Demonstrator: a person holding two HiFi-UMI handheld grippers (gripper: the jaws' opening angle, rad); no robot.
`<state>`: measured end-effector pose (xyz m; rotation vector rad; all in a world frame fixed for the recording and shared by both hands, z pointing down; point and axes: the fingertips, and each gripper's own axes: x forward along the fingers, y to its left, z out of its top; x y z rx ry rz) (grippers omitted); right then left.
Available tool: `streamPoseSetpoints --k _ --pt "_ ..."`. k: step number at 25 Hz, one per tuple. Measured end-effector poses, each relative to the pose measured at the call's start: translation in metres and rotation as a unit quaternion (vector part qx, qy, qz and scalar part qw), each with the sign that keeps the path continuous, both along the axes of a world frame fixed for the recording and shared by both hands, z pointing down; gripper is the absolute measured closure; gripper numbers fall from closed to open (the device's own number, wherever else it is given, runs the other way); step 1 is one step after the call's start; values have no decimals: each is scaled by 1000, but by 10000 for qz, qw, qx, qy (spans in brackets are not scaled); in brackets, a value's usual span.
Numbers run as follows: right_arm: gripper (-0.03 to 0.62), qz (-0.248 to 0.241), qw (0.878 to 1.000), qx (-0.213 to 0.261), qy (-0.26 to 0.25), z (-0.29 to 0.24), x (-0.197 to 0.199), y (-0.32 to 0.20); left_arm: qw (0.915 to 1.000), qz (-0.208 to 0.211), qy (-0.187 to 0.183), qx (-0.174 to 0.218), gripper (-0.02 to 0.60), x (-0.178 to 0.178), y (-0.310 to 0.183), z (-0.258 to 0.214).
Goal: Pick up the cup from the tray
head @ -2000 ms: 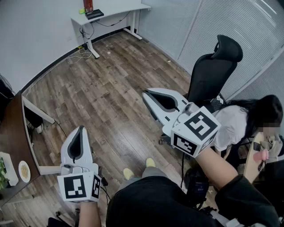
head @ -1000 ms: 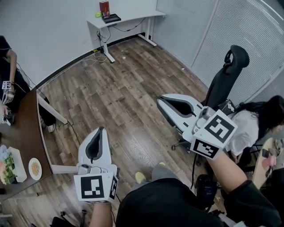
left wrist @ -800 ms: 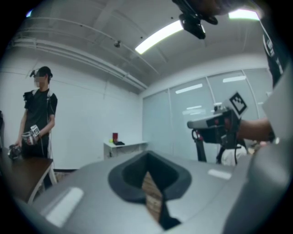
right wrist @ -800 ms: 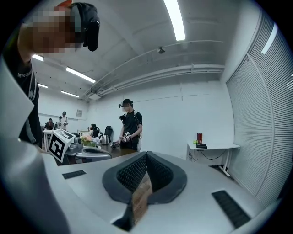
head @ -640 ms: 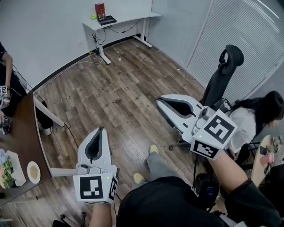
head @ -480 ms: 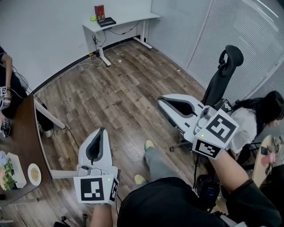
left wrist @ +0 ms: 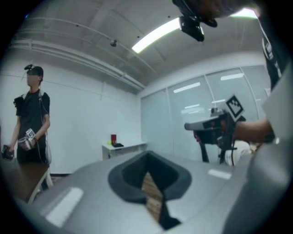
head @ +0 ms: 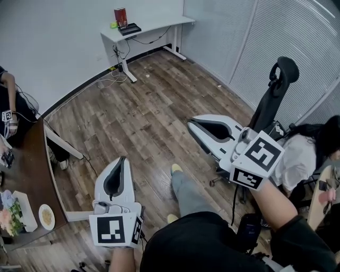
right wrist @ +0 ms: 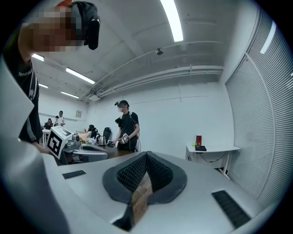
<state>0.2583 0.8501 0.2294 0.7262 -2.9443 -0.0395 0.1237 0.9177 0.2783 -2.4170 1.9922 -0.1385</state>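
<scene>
Brown table (head: 29, 170) cut by left edge, seated person (head: 300, 162) cropped at right, desk items (head: 120, 16) too small

The dark tabletop (head: 29, 175) carries a white tray (head: 26, 210) and a small plate (head: 47, 217) just beside it. Well apart from that tabletop, across the wooden floor (head: 143, 101), a white tabletop (head: 154, 25) bears a red box (head: 120, 16).

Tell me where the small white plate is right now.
Head view, far left: the small white plate lies on the brown table near its corner, left of the left hand-held gripper.
</scene>
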Motion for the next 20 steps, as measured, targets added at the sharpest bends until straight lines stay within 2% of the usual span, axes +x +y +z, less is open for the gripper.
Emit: streamPoseSetpoints --k 5,16,20 --pt "588 -103 9999 -18 -11 11 -15 -41 10000 -5 -60 -23 584 -11 -39 4" --pt "588 -164 9991 -375 142 41 -37 -181 9997 168 1 -203 584 -20 -182 9" --pt "588 -176 9985 -465 239 46 -42 -218 9995 201 51 -251 584 -24 -218 8"
